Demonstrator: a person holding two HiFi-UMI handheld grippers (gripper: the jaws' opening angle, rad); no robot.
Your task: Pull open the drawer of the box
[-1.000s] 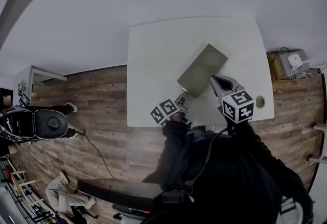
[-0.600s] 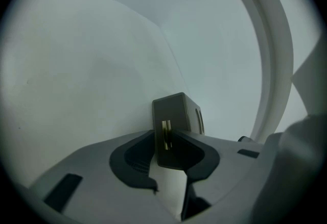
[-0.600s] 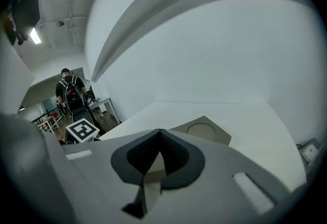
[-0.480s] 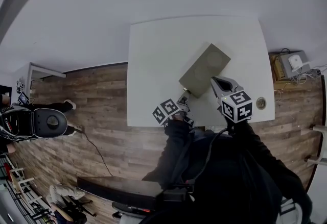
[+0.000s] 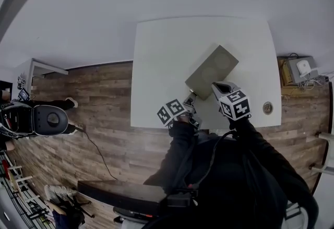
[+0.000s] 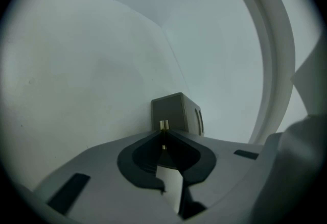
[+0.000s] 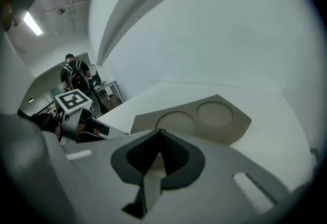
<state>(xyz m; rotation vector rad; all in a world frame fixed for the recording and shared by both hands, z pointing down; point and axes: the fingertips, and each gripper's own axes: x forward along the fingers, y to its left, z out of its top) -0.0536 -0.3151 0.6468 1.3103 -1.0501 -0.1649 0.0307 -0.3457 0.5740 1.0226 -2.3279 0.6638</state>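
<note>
Left tongs [image 6: 163, 134] clenched on the knob [image 6: 163, 125] of the box [image 6: 180, 110], which stands on the tabletop [image 5: 156, 61]. Right tongs [image 7: 160, 132] clenched, empty, beside the box top.

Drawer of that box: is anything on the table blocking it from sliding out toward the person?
Nothing visible does. The left gripper is shut on the handle at the front of the box, and only bare table lies along the way out. The right gripper sits off to one side.
</note>
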